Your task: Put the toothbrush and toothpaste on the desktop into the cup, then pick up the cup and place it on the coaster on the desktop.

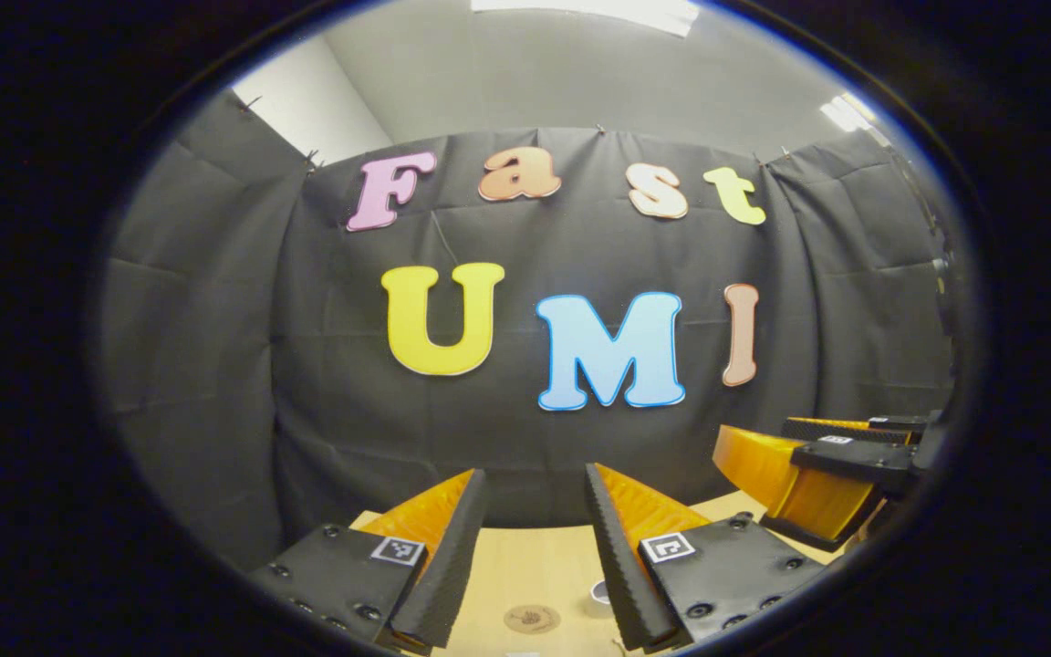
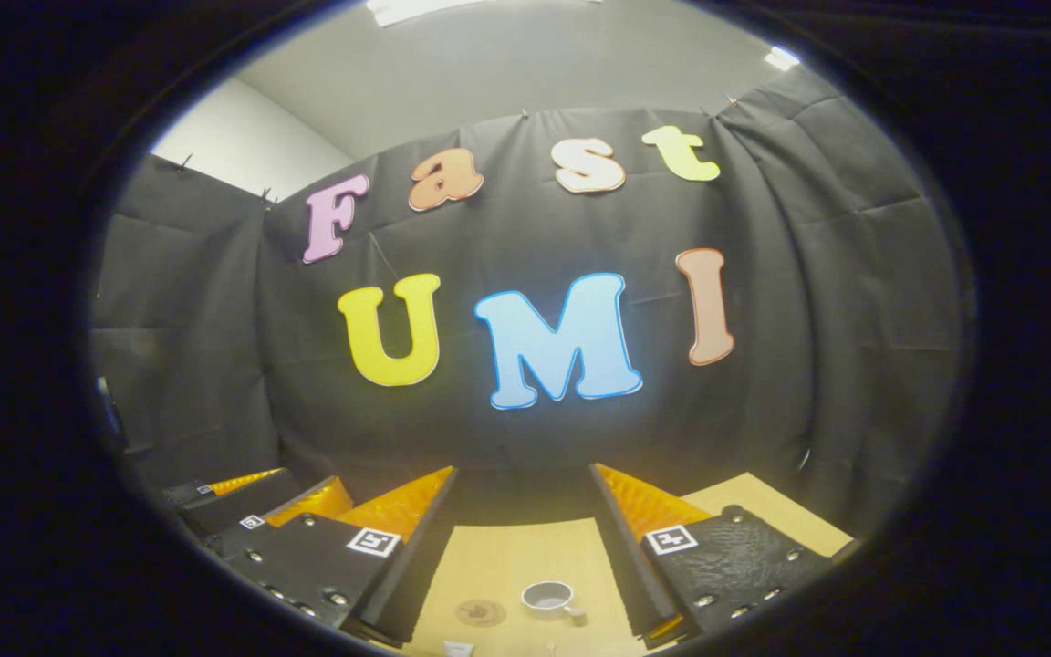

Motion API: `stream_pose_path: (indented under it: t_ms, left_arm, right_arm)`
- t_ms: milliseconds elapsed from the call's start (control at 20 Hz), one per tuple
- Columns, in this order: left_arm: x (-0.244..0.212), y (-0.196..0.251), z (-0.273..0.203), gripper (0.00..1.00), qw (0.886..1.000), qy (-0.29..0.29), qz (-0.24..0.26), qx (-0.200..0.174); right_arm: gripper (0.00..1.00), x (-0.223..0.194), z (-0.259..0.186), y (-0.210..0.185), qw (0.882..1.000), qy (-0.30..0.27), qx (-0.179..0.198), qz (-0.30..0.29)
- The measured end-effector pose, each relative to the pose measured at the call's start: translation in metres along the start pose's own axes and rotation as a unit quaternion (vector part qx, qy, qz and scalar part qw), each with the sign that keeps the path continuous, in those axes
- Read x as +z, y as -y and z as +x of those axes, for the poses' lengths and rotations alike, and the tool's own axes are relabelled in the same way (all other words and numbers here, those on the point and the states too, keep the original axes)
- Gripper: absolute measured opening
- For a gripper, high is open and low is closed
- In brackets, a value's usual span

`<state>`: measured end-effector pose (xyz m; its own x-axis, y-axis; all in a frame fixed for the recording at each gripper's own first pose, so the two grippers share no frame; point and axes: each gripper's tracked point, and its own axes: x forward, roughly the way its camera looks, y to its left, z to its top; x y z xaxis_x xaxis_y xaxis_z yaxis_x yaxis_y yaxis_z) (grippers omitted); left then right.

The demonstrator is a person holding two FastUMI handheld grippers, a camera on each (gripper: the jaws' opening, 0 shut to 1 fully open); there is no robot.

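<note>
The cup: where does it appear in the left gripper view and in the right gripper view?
Left gripper view: the cup peeks out low, just right of centre, half hidden behind that gripper's right finger.
Right gripper view: the cup stands in full sight, low, between the two fingers.
Shared landmark: the round coaster lies just left of the cup on the desktop.

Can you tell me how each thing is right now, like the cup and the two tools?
cup: upright on the desk, nothing seen inside it.
coaster: flat on the desk, bare, beside the cup.
left tool: open, holding nothing, above the desk.
right tool: open, holding nothing, above the desk.
desk: bears the cup and coaster.
</note>
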<state>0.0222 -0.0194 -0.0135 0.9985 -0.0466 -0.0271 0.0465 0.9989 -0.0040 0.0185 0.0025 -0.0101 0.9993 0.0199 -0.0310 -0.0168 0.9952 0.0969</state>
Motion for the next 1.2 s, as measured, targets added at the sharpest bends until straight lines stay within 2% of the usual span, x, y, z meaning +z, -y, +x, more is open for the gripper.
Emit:
stream_pose_path:
  t_ms: [400, 650, 800, 850, 950, 1000, 1200]
  left_arm:
    - [-0.079, -0.029, 0.01, 0.72, 0.992, -0.108, -0.061, 0.027]
    - [-0.118, -0.057, 0.006, 0.72, 0.988, -0.139, -0.029, 0.055]
    - [-0.14, -0.062, 0.0, 0.71, 0.985, -0.159, -0.03, 0.056]
    - [-0.147, -0.063, -0.001, 0.71, 0.984, -0.165, -0.028, 0.058]
    - [-0.162, -0.064, -0.001, 0.71, 0.982, -0.18, -0.029, 0.058]
    - [-0.171, -0.064, -0.002, 0.66, 0.98, -0.188, -0.03, 0.057]
    - [-0.206, -0.061, -0.003, 0.66, 0.973, -0.222, -0.023, 0.052]
  right_arm:
    - [0.82, -0.051, -0.004, 0.007, 0.997, -0.071, -0.002, -0.018]
    - [0.82, -0.077, -0.006, 0.009, 0.994, -0.103, -0.001, -0.023]
    - [0.82, -0.094, -0.007, 0.009, 0.992, -0.122, -0.001, -0.029]
    - [0.8, -0.1, -0.006, 0.009, 0.991, -0.13, 0.0, -0.03]
    - [0.82, -0.116, -0.008, 0.01, 0.988, -0.149, 0.001, -0.029]
    - [0.82, -0.126, -0.008, 0.012, 0.986, -0.162, 0.001, -0.029]
    - [0.82, -0.165, -0.008, 0.014, 0.977, -0.211, 0.004, -0.021]
